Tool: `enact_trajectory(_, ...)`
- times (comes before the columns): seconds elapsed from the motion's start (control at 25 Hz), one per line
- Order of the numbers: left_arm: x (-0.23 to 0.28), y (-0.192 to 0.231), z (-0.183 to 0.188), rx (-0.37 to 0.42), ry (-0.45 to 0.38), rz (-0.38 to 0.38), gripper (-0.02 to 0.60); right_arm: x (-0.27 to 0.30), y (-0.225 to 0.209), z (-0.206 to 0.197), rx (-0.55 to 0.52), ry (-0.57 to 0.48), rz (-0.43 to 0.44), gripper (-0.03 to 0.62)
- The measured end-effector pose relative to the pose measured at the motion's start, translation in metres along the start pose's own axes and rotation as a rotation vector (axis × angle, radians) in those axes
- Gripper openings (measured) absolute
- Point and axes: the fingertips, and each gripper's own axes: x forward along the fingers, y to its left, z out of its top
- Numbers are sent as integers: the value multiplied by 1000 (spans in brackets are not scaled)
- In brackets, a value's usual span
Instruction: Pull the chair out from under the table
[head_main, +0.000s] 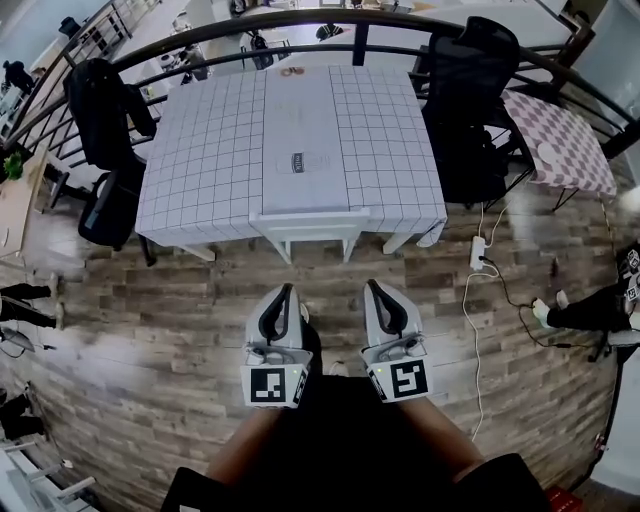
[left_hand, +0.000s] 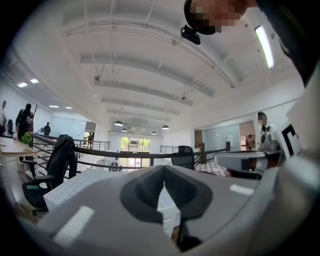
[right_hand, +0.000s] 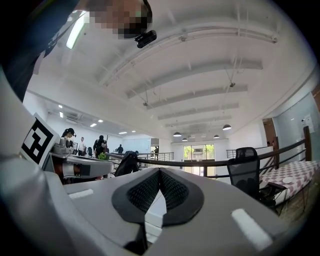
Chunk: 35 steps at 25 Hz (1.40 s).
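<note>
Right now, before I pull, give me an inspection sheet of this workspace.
Surface: table under a white grid cloth, on wood floor.
Job's things: white chair tucked under the table's near edge.
Clutter: small item at the far edge.
Grippers: left gripper and right gripper both shut, empty, short of the chair.
Cables: power strip on the floor, right.
Surroundings: black office chair left, another right; railing behind.
</note>
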Motion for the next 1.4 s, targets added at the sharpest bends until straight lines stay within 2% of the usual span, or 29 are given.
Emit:
enact_trajectory(0.12, 13, 5, -10, -1, 6, -8, 9, 11, -6, -10, -8, 5, 3, -3)
enact_trajectory(0.32, 55, 51, -10, -39, 49, -49, 9, 70, 4, -5, 6, 68, -18, -3)
enact_trajectory(0.68, 107, 109, -2, -40, 39, -90, 9, 138, 3, -3, -14, 93, -65, -3)
enact_trajectory(0.96, 125, 128, -36, -66, 111, -173, 9, 183, 29, -21, -11, 125, -59, -3)
enact_trajectory(1.16, 138, 151, -42, -81, 113, -145, 9, 196, 42, -30, -27, 169, -20, -3)
enact_trajectory(1.4, 149, 158, -50, -91, 130, -108, 9, 206, 33, -39, 0, 217, 25, -3)
